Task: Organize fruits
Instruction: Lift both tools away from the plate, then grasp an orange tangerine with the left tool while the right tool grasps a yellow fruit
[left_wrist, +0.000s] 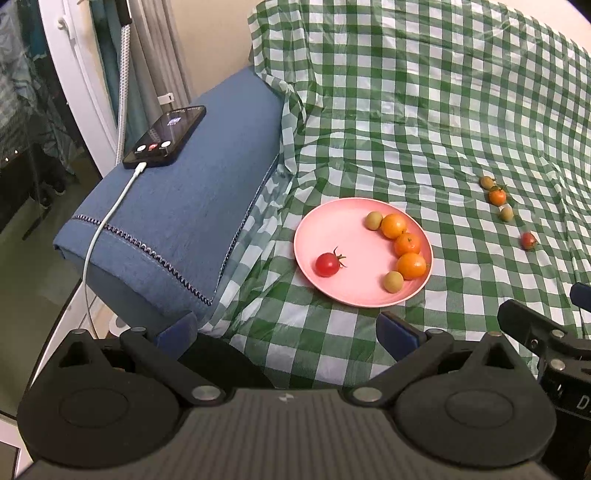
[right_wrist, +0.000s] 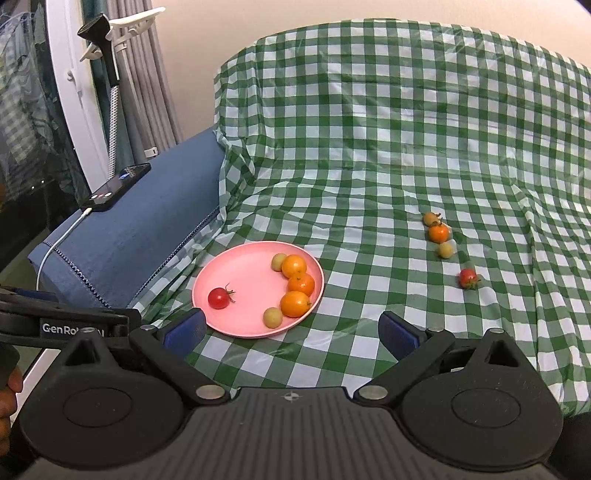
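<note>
L gripper (left_wrist: 286, 330): held low over the green-check cloth (left_wrist: 424, 110), jaws spread wide, nothing between them; blue pads (left_wrist: 397, 330) at either side. Pointed fwd, level w/ cloth

R gripper (right_wrist: 291, 330): same pose, jaws wide apart, empty; sits just right of L unit, bodies close side by side

Pink plate (left_wrist: 332, 229): just ahead of L gripper, slightly right of its centre line; ahead-left of R gripper's centre, plate rim near R's left pad (right_wrist: 184, 332)

Plate contents:
- red cherry tomato (left_wrist: 327, 264), near side, apart from rest
- 3 orange fruits (left_wrist: 407, 244) in a touching curve along the far-right rim
- 2 pale yellow-green fruits (left_wrist: 393, 281), one at each end of that curve

Loose on cloth, well ahead-right of both grippers:
- yellowish fruit w/ stem (left_wrist: 487, 182), farthest
- orange tomato (left_wrist: 497, 196), touching or just beside it
- pale green fruit (left_wrist: 506, 213), next nearer
- red tomato (left_wrist: 528, 240), nearest, set apart

Blue cushion (left_wrist: 177, 221): ahead-left of L gripper; phone (left_wrist: 165, 136) on top, screen lit, white cable (left_wrist: 107, 218) plugged in

View diffs:
- L view only: part of R gripper body at right edge
- R view only: L unit's side w/ "GenRo.." lettering at left edge, person's fingers (right_wrist: 9, 391) low left, phone holder (right_wrist: 122, 22) on pole top left
</note>
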